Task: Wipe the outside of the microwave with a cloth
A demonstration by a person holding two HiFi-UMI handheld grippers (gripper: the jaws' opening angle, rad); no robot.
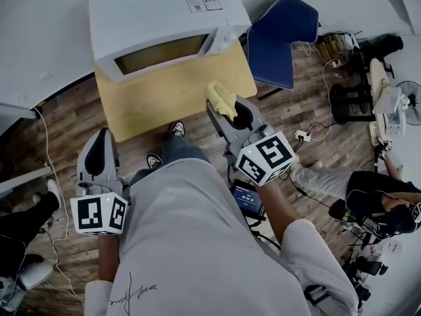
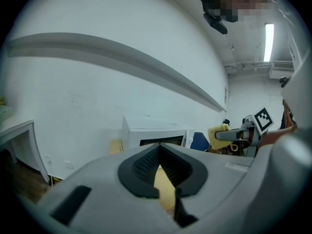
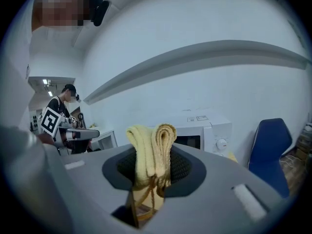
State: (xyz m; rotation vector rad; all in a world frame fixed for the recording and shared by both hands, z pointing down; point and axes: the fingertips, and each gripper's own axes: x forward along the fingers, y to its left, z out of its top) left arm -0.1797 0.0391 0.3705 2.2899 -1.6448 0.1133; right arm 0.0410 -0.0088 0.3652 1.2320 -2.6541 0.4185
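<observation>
The white microwave (image 1: 164, 18) stands on a light wooden table (image 1: 171, 101), its door towards me. A folded yellow cloth (image 1: 221, 98) sticks up out of my right gripper (image 1: 222, 109), which is shut on it just before the table's near right corner. In the right gripper view the cloth (image 3: 151, 147) fills the jaws, and the microwave (image 3: 207, 130) lies beyond. My left gripper (image 1: 102, 138) hangs low at the left, off the table, shut with nothing in it. In the left gripper view the pads (image 2: 146, 162) meet at their tips, with the microwave (image 2: 156, 133) ahead.
A blue chair (image 1: 279, 38) stands right of the table. Cables and a power strip (image 1: 303, 135) lie on the wooden floor. A seated person (image 1: 368, 199) is at the right, near a fan (image 1: 408, 101). A white wall ledge (image 2: 122, 57) runs above the microwave.
</observation>
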